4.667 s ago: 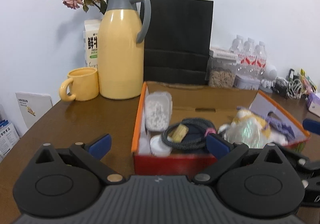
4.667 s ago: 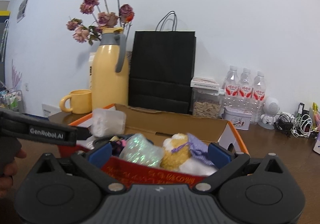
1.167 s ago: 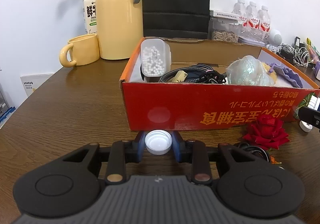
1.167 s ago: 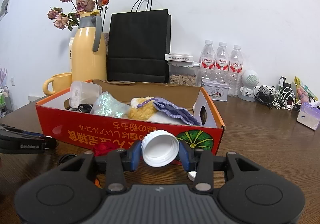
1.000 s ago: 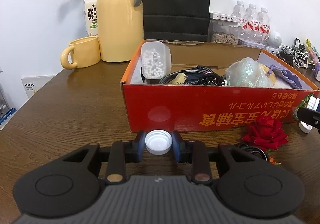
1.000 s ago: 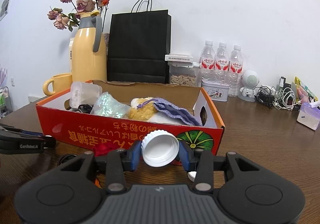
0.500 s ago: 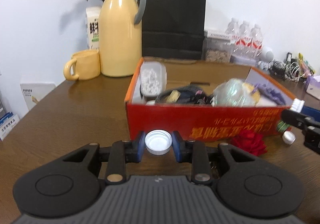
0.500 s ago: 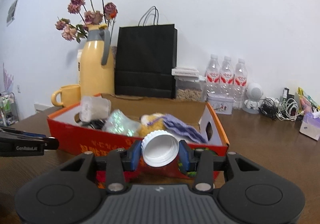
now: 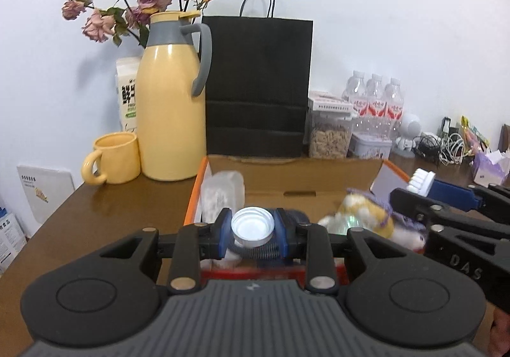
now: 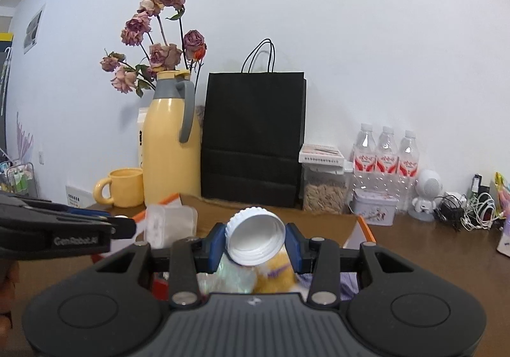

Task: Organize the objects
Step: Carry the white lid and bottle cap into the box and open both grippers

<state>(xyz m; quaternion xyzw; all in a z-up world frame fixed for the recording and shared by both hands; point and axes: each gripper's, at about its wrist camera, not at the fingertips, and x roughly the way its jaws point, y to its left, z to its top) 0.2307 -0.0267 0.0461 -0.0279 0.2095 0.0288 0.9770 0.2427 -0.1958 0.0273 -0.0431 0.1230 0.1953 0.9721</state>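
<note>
Bottle caps gripped over the cardboard box

Small white cap (image 9: 252, 227) clamped between left gripper (image 9: 252, 231) pads, hollow side showing; larger white cap (image 10: 255, 236) pinched tilted in right gripper (image 10: 255, 244); both held above orange-rimmed cardboard box (image 9: 299, 169) on wooden table (image 9: 105, 197); yellow thermos jug (image 9: 173, 102) and yellow mug (image 9: 113, 157) behind.
</note>
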